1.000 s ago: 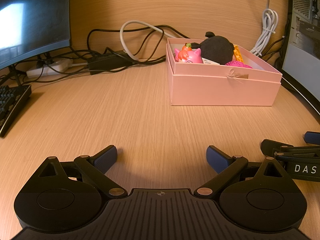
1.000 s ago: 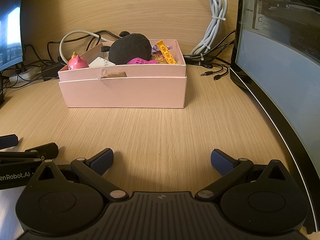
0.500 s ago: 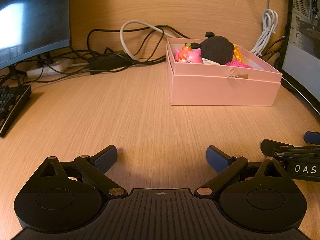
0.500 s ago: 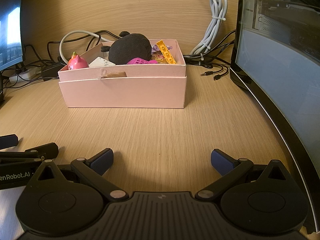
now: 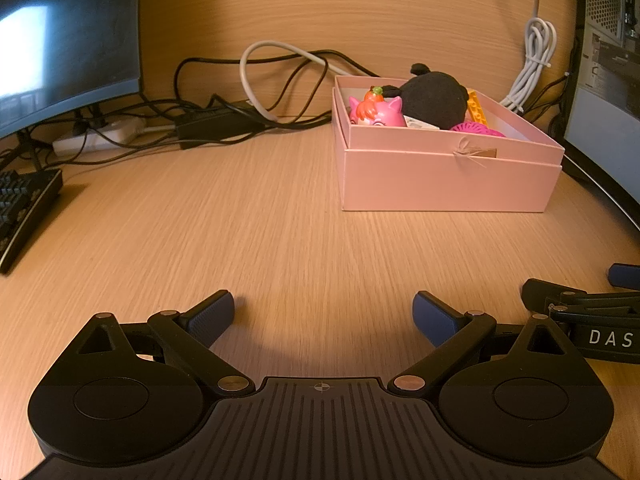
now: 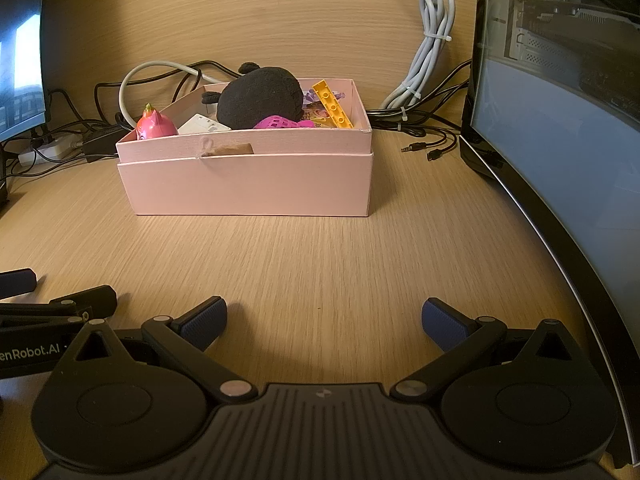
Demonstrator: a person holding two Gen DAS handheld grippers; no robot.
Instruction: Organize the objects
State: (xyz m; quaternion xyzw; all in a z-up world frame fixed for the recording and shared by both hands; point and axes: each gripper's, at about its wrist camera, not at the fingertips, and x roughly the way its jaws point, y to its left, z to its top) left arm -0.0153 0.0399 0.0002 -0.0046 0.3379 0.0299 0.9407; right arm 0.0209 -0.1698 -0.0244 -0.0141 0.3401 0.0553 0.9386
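Observation:
A pink cardboard box [image 5: 444, 180] [image 6: 248, 188] stands on the wooden desk. Inside it lie a black plush toy [image 5: 434, 98] [image 6: 260, 98], a pink figure [image 5: 376, 114] [image 6: 154, 126], a yellow brick [image 6: 332, 104], a magenta lattice ball [image 6: 276, 122] and a white piece [image 6: 202, 124]. My left gripper [image 5: 324, 314] is open and empty, low over the desk, well short of the box. My right gripper [image 6: 324, 320] is open and empty beside it, facing the box's front. Each gripper shows at the edge of the other's view.
A curved monitor [image 6: 560, 184] runs along the right. Another monitor [image 5: 60, 40] and a keyboard [image 5: 20, 208] are at the left. Tangled cables and a power adapter [image 5: 216, 124] lie behind the box, with a bundled grey cable [image 6: 428, 60] at the wall.

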